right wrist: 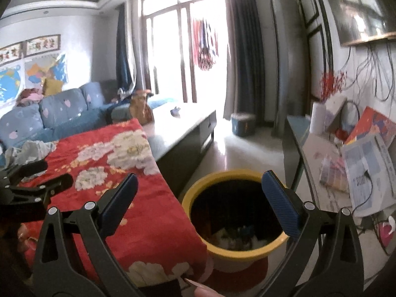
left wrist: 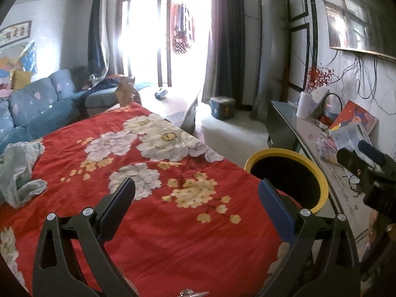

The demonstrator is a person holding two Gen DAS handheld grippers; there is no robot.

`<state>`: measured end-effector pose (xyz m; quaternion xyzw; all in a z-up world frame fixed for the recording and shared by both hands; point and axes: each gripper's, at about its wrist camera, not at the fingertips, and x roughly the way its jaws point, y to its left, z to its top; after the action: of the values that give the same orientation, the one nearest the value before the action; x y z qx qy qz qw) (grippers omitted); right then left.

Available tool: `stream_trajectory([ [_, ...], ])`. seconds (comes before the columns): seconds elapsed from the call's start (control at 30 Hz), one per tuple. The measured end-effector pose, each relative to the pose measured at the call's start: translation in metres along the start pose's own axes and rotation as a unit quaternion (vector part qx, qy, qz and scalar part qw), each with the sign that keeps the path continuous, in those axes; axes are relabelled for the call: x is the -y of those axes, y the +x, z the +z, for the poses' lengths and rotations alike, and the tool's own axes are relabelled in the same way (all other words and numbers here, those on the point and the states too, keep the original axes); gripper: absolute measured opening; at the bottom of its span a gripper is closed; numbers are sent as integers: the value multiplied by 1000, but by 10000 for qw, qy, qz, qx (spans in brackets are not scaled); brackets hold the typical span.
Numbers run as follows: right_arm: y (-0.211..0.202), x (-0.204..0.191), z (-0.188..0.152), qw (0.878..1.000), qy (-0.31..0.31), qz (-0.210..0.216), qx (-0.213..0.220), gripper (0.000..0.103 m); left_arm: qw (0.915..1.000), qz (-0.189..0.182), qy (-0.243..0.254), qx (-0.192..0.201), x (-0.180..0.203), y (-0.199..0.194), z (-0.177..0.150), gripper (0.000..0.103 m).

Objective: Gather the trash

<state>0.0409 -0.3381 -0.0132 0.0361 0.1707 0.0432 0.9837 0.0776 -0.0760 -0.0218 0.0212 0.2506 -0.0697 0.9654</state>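
Living room, red floral cloth (left wrist: pixel 158 222) over desk; yellow-rimmed bin (right wrist: pixel 237 225) on floor just beyond right gripper (right wrist: pixel 198 198), fingers spread wide and empty; left gripper (left wrist: pixel 195 198) likewise wide; crumpled grey rag (left wrist: pixel 19 170), possibly trash, far left, nearer left gripper.

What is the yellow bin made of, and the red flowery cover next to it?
The round yellow-rimmed bin looks like smooth, slightly glossy plastic: its rim is even and catches light. The red cover with white and yellow flowers looks like soft woven fabric, probably a blanket: it wrinkles and drapes over the edge.
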Motion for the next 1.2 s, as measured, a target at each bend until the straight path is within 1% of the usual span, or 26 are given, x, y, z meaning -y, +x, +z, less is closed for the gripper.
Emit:
stream_trajectory([
  [0.17, -13, -11, -3, 9990, -43, 12, 447, 92, 9998, 116, -77, 174, -9, -14, -11, 97],
  [0.27, -19, -20, -8, 9976, -130, 18, 681, 92, 9991, 201, -121, 361, -17, -26, -17, 97],
  [0.4, -25, -30, -13, 9958, -205, -50, 887, 92, 9982, 275, -221, 489, -24, -36, -22, 97],
  [0.53, -29, -36, -18, 9938, -244, -156, 1073, 92, 9980, 261, -246, 520, -29, -39, -26, 97],
  [0.8, -29, -45, -23, 9936, -407, -195, 1034, 92, 9979, 200, -315, 523, -32, -40, -30, 97],
  [1.2, -28, -45, -23, 9936, -438, -182, 1022, 92, 9977, 192, -354, 542, -34, -41, -29, 97],
])
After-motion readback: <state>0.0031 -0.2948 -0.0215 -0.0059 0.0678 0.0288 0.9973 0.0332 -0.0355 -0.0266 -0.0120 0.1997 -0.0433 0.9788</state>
